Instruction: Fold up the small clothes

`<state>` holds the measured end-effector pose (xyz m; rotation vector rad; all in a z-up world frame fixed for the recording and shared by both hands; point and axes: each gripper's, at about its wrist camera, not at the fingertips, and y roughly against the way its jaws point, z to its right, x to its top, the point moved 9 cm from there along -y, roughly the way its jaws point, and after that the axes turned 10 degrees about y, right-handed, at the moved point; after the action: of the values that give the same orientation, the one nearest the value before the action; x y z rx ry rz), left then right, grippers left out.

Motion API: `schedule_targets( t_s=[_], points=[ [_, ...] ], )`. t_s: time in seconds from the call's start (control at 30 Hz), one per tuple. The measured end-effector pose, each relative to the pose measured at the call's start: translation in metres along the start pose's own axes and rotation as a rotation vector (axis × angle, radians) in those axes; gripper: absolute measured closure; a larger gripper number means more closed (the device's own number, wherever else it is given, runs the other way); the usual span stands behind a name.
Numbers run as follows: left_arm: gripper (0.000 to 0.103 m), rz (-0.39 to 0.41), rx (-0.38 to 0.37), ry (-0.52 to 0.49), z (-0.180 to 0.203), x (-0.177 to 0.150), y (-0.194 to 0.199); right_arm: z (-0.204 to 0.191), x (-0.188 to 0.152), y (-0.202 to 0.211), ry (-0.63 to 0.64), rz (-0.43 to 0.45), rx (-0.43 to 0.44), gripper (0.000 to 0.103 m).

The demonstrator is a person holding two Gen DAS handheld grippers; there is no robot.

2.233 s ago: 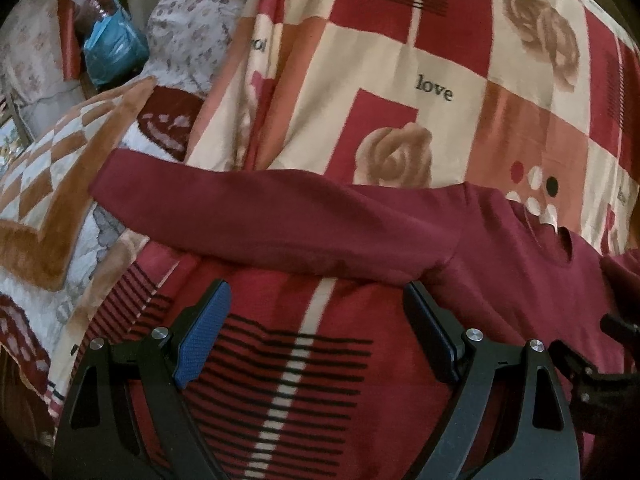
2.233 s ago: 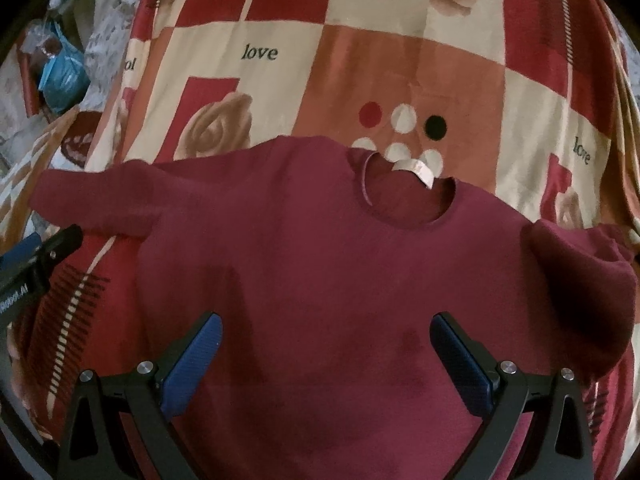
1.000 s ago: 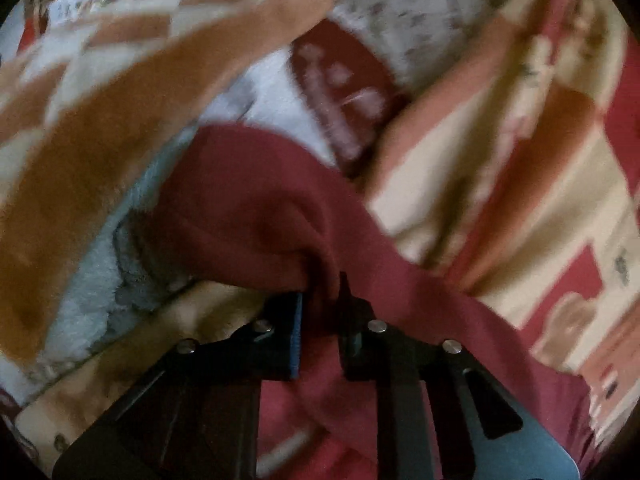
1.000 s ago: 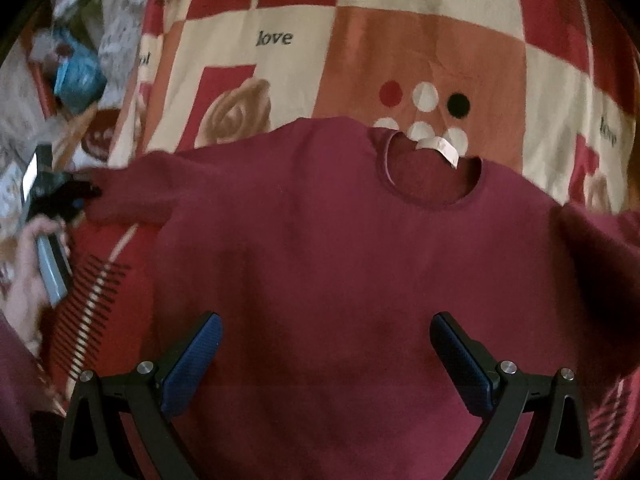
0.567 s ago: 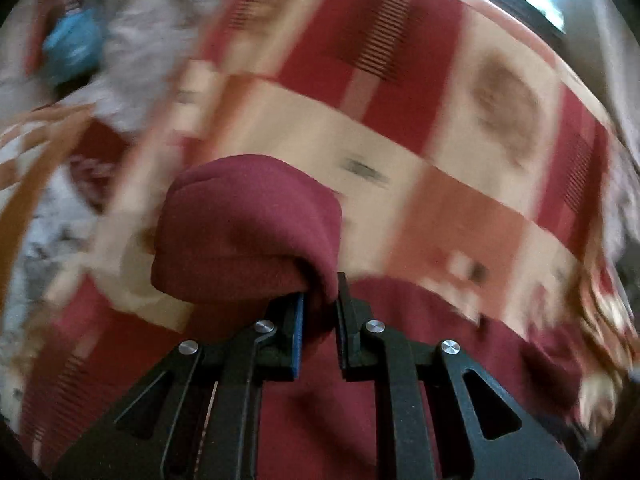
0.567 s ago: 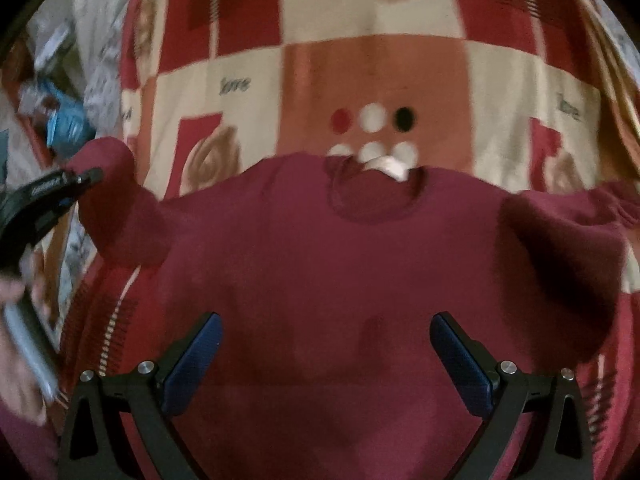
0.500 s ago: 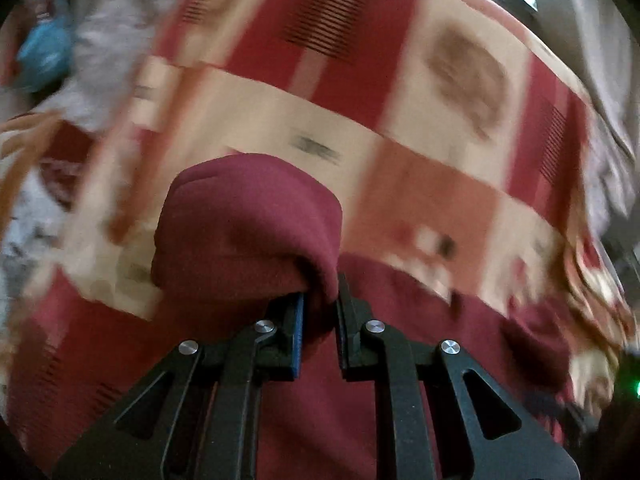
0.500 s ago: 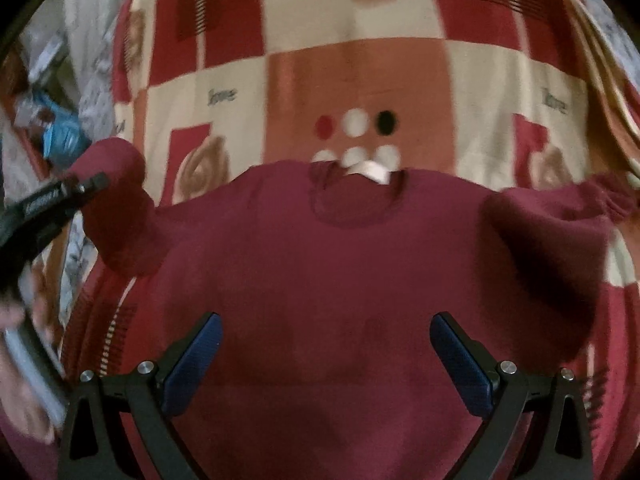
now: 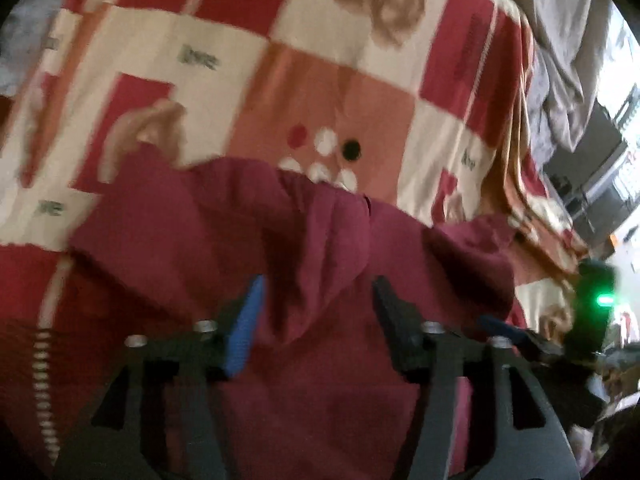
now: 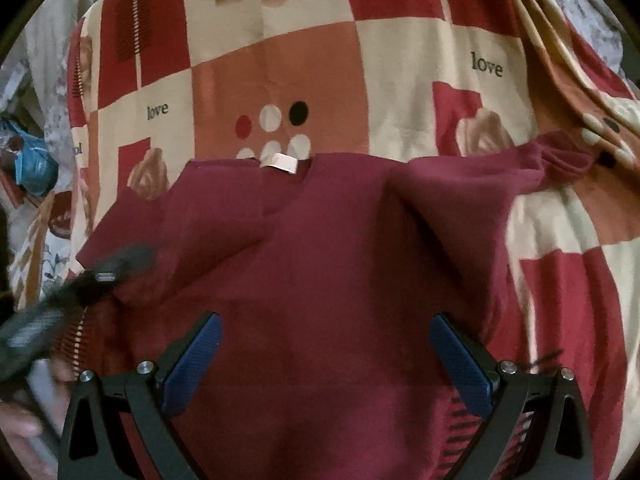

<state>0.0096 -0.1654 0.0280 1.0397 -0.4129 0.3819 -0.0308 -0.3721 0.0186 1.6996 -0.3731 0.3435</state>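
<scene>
A maroon sweater (image 10: 320,272) lies spread on a bed over a patchwork blanket (image 10: 280,60) of red, cream and orange squares, neck to the far side with a white label (image 10: 280,162) showing at the collar. Its left sleeve (image 9: 320,260) is folded in across the chest and sags in a soft hump between the fingers of the left gripper (image 9: 316,312), which have just been opening and now stand apart with the cloth loose between them, not pinched. The right gripper (image 10: 326,354) hovers over the lower body of the sweater with its fingers wide and nothing in them. The right sleeve (image 10: 520,168) lies stretched out to the far right, its cuff bunched on the blanket. The cloth looks like a light, thick knit: limp, not slippery, likely to keep a fold but to drag and wrinkle if pulled from one point. For the next fold, the right cuff or the sleeve near the shoulder seam seems the best place to take hold, pinching one layer only. No container holds any clothes here; a blue bag (image 10: 32,168) sits at the far left edge, its contents not clear.
</scene>
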Motion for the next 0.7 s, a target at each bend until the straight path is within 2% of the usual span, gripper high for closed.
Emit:
schedule_targets(
  t_s=[0.03,0.13,0.17,0.23,0.37,0.43,0.5,0.6,0.63,0.67,0.7],
  points=[
    [0.035,0.035,0.022,0.009,-0.01,0.004,0.014,-0.003,0.001,-0.002,0.0,0.0,0.019,0.0],
    [0.035,0.135,0.192,0.017,-0.049,0.015,0.037,-0.017,0.004,-0.015,0.008,-0.004,0.072,0.0],
    [0.035,0.15,0.26,0.018,-0.067,0.016,0.038,-0.02,0.006,-0.02,0.02,-0.008,0.069,0.0],
    [0.035,0.144,0.32,0.032,-0.088,0.013,0.031,-0.028,0.015,-0.032,0.058,-0.006,0.063,0.0],
    [0.035,0.034,0.363,0.096,-0.126,-0.005,-0.003,-0.044,0.042,-0.051,0.106,0.006,0.079,0.0],
    [0.035,0.004,0.367,0.125,-0.134,-0.006,-0.012,-0.053,0.053,-0.064,0.108,-0.019,0.074,0.0],
    [0.035,0.014,0.377,0.135,-0.137,-0.002,-0.014,-0.066,0.058,-0.069,0.102,-0.027,0.095,0.0],
    [0.035,0.027,0.446,0.101,-0.138,0.0,-0.015,-0.089,0.055,-0.079,0.142,-0.037,0.096,0.0],
    [0.035,0.023,0.452,0.098,-0.138,-0.001,-0.017,-0.094,0.052,-0.085,0.176,-0.049,0.078,0.005],
    [0.035,0.018,0.451,0.101,-0.138,-0.002,-0.018,-0.099,0.049,-0.093,0.218,-0.064,0.052,0.022],
    [0.035,0.014,0.45,0.106,-0.139,-0.003,-0.019,-0.1,0.047,-0.101,0.267,-0.073,0.003,0.03]
  ],
)
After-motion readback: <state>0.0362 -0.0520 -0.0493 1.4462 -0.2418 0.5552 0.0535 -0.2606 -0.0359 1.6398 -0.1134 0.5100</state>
